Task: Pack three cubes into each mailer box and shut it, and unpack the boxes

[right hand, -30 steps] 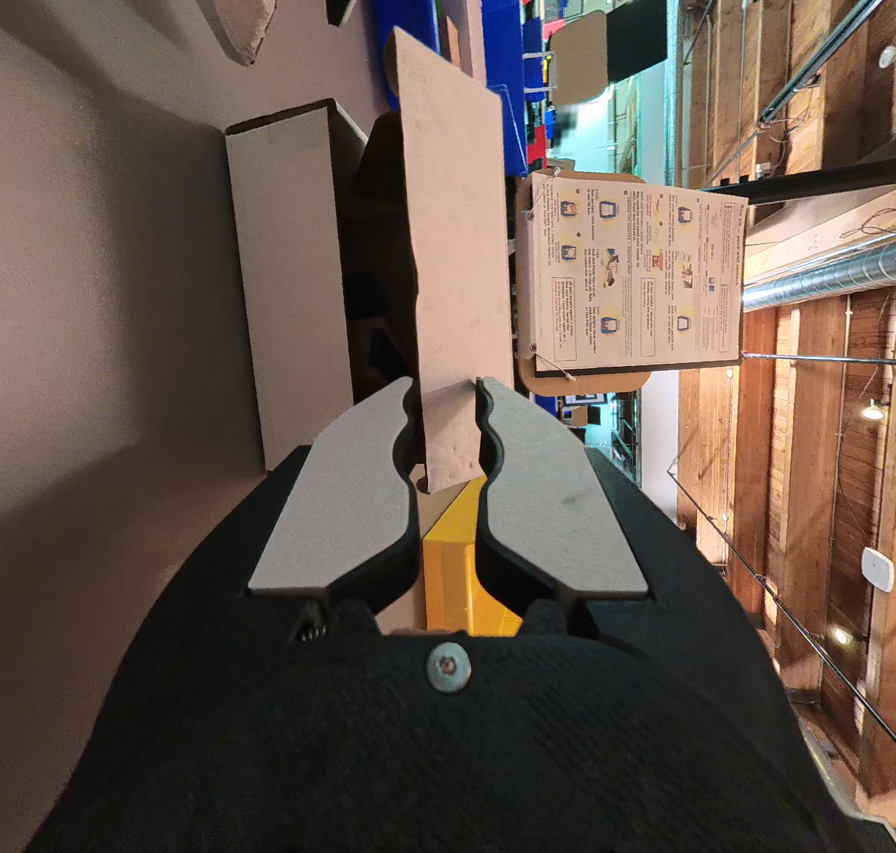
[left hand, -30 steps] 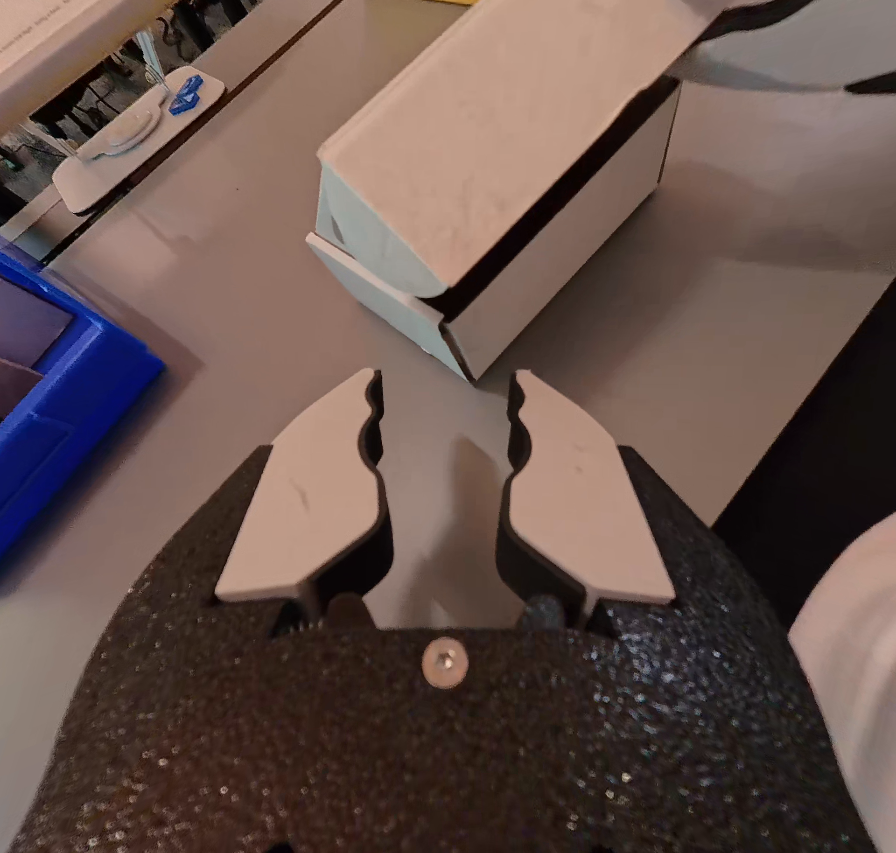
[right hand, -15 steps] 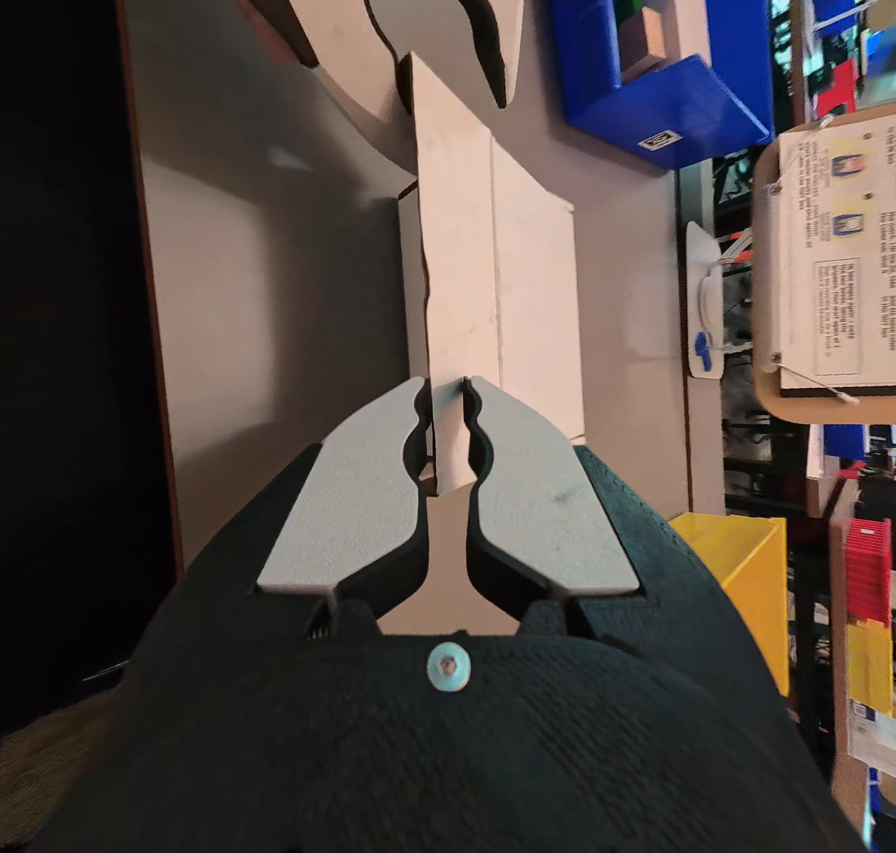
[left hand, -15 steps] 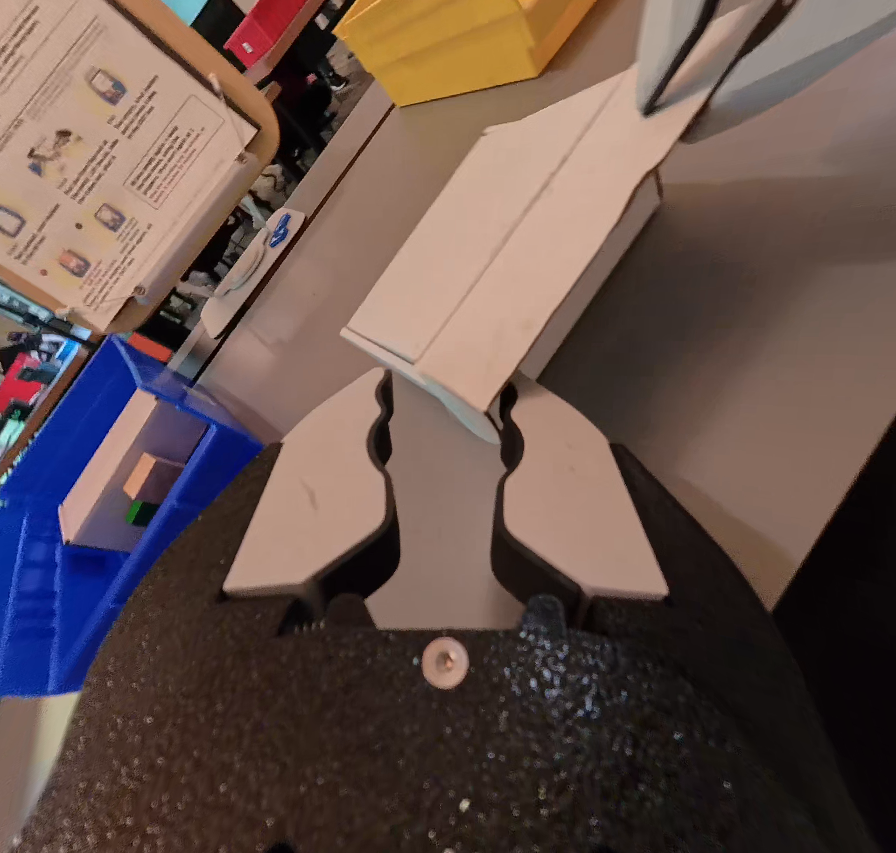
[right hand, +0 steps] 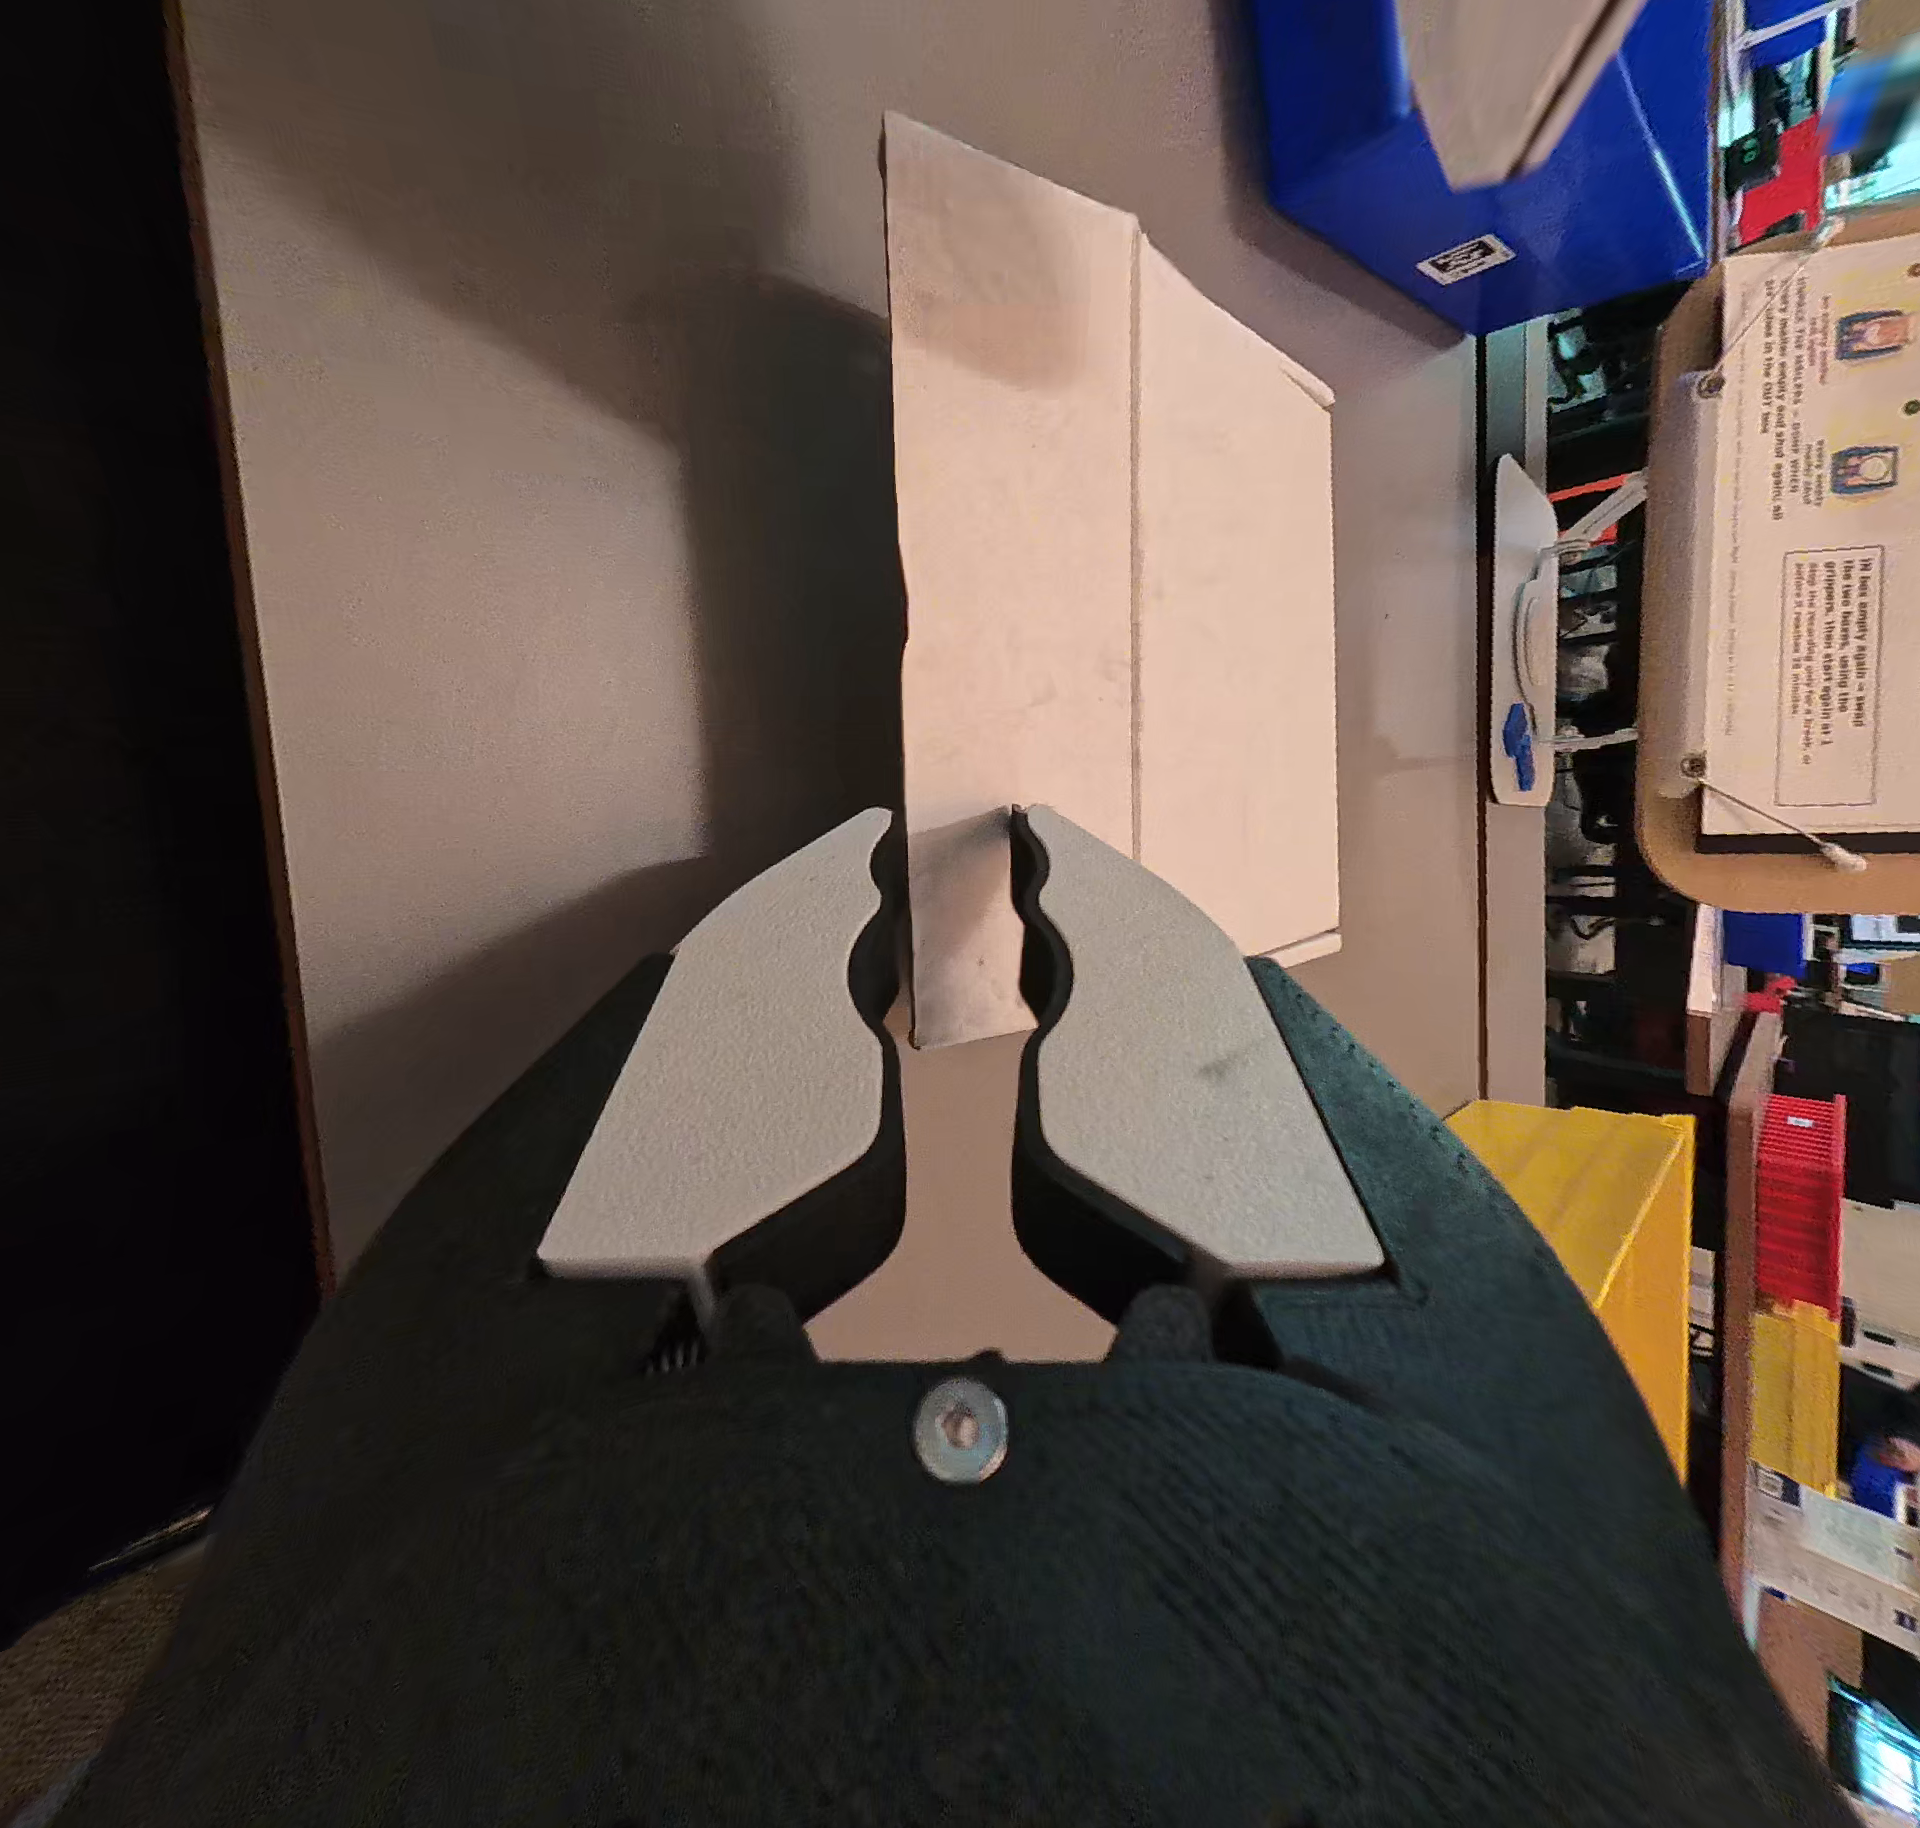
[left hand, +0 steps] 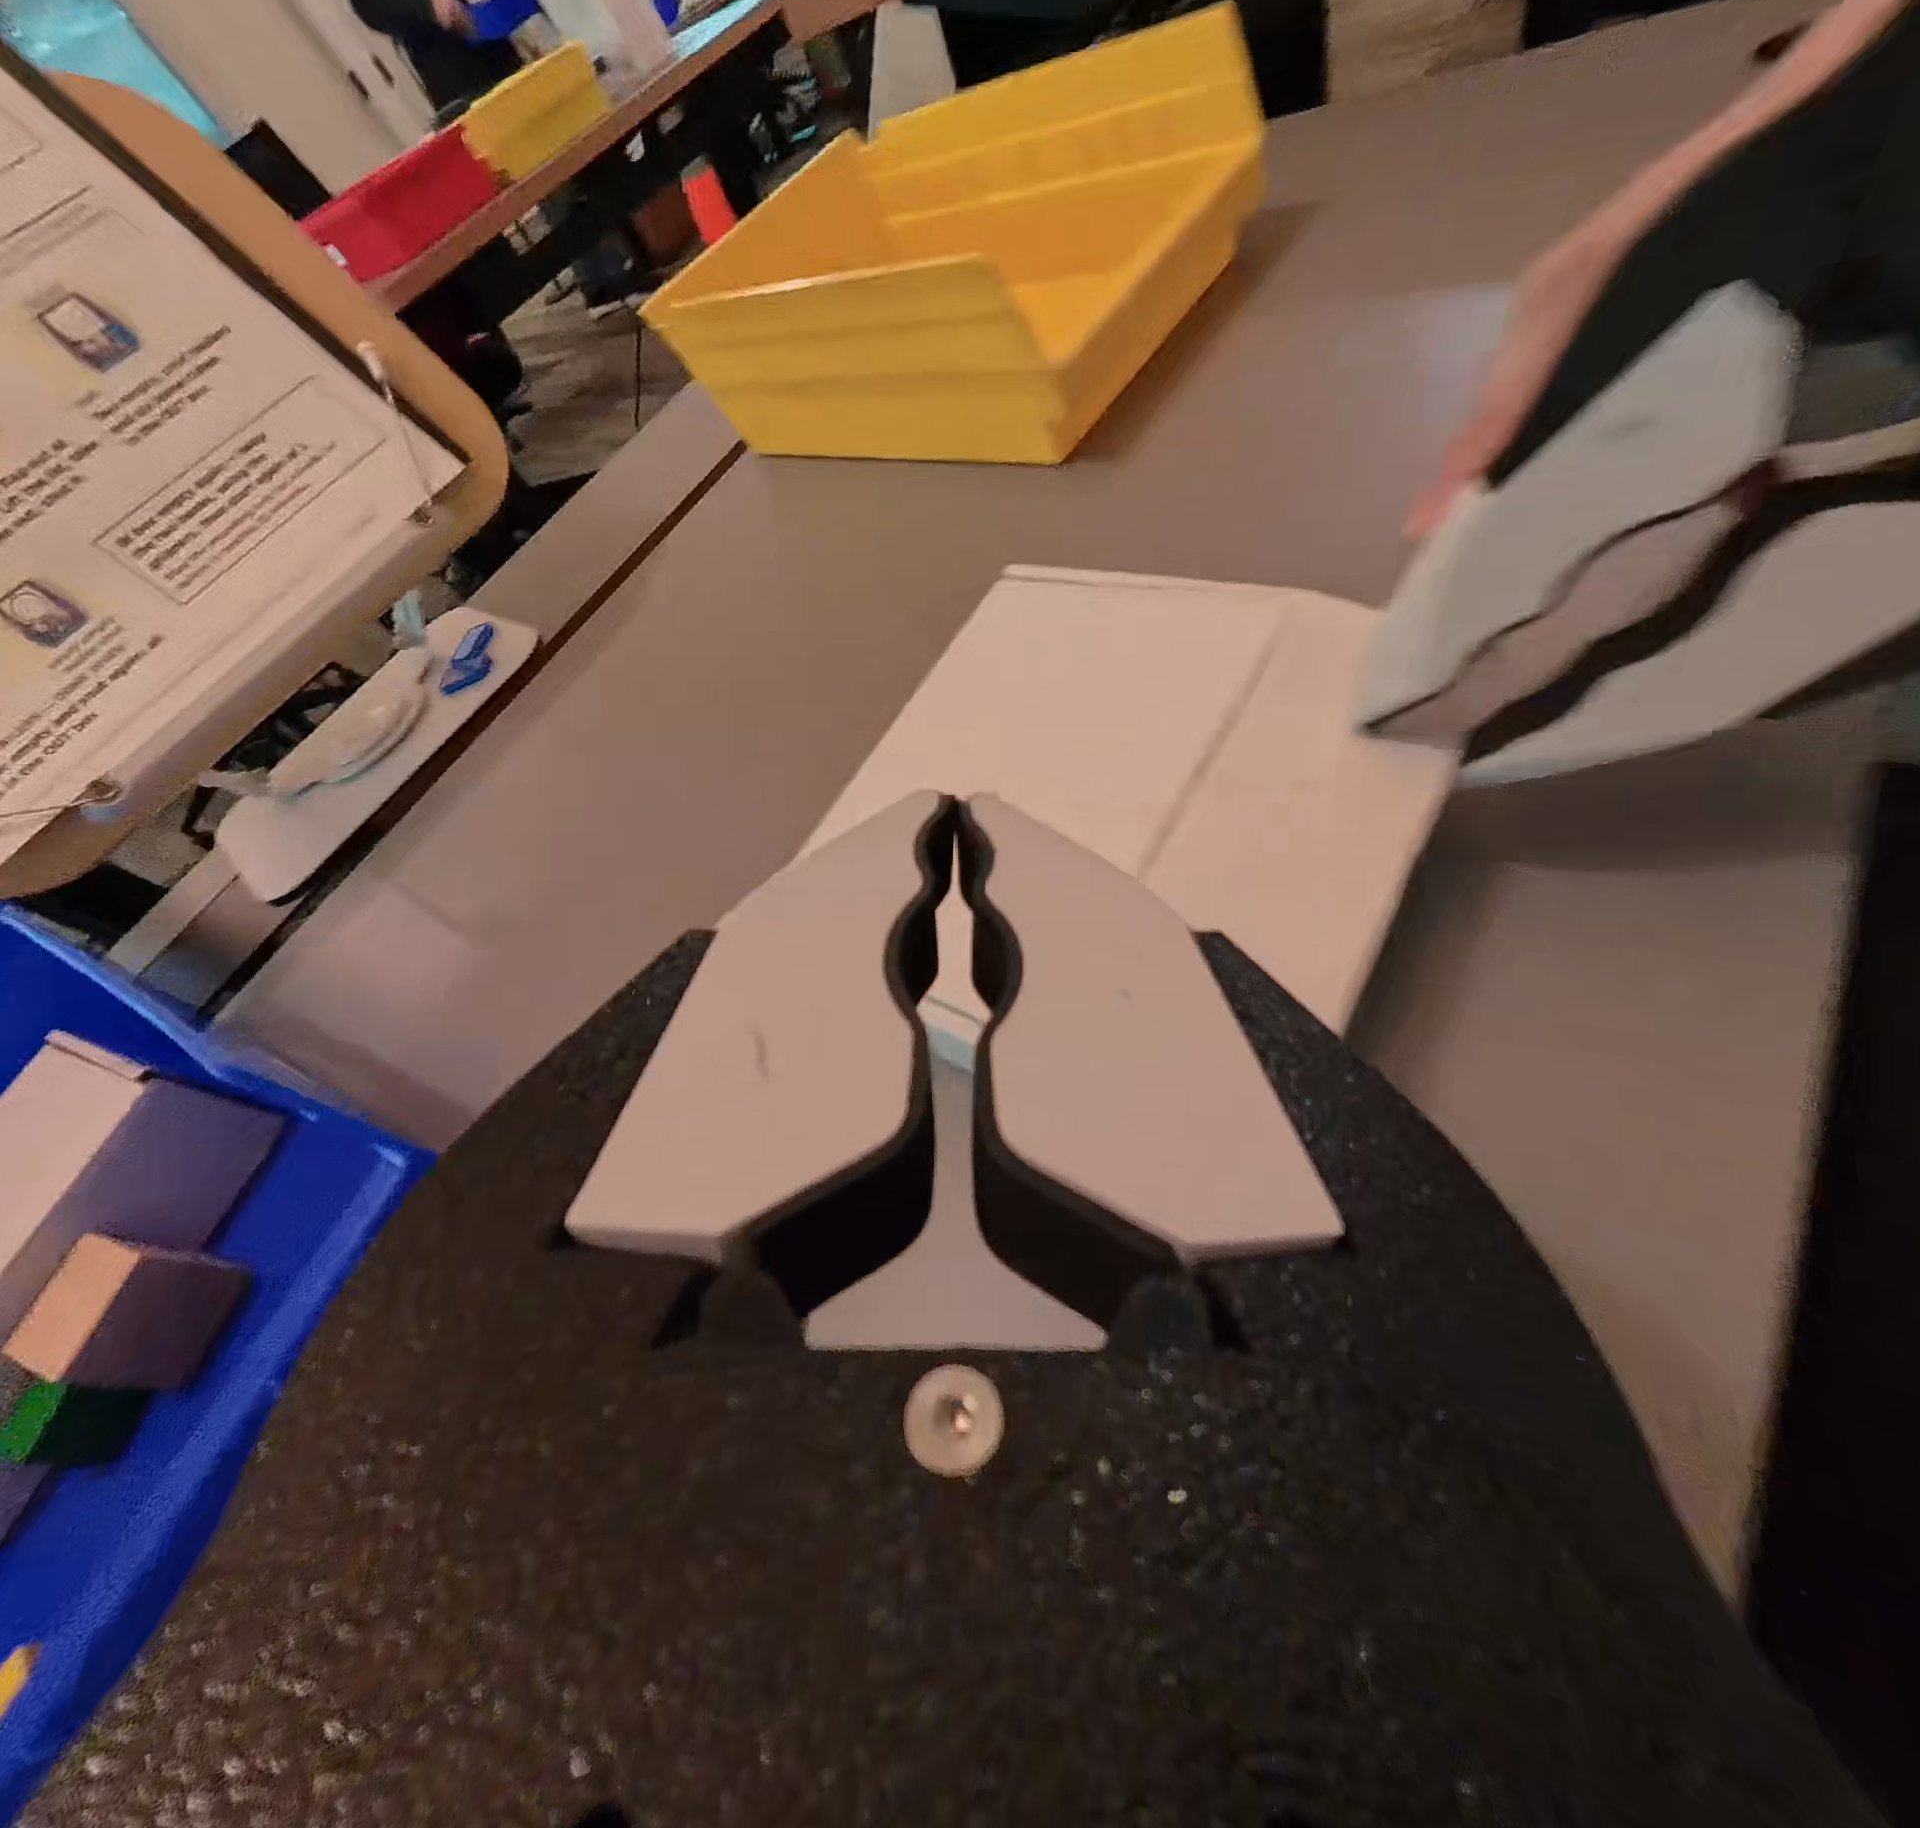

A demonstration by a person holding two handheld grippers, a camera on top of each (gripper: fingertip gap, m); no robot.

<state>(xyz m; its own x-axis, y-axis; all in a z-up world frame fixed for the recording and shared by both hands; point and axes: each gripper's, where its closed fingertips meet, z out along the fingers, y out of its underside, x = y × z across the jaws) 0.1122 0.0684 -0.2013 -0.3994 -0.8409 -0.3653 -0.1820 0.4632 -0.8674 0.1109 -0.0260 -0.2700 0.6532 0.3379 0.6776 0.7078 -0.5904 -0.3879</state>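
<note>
A white mailer box (left hand: 1091, 698) lies on the grey table with its lid down. It also shows in the right wrist view (right hand: 1226, 583). The lid's front flap (right hand: 1008, 531) sticks out past the front wall. My left gripper (left hand: 954, 814) is shut, its tips touching over the near end of the lid, with nothing visible between them. My right gripper (right hand: 951, 822) has its jaws a little apart, and the flap's near end shows between them. It shows blurred in the left wrist view (left hand: 1429, 744) at the flap's far corner. Cubes (left hand: 125, 1311) lie in a blue bin (left hand: 208, 1518).
A yellow bin (left hand: 883, 376) stands on the table beyond the box. The blue bin also holds another open mailer box (left hand: 62, 1134). An instruction board (left hand: 156, 428) hangs behind the table, above a white tray with a blue clip (left hand: 364, 729). The table's front edge (right hand: 239, 635) runs close by. My right fingertips sit around 12 centimetres from my left ones. The lid's front flap (right hand: 1008, 531) sits 5 centimetres or so from the ends of my right fingers.
My left gripper has shut and risen over the box's near end. The lid has come down flat. My right gripper's jaws have widened around the flap.
</note>
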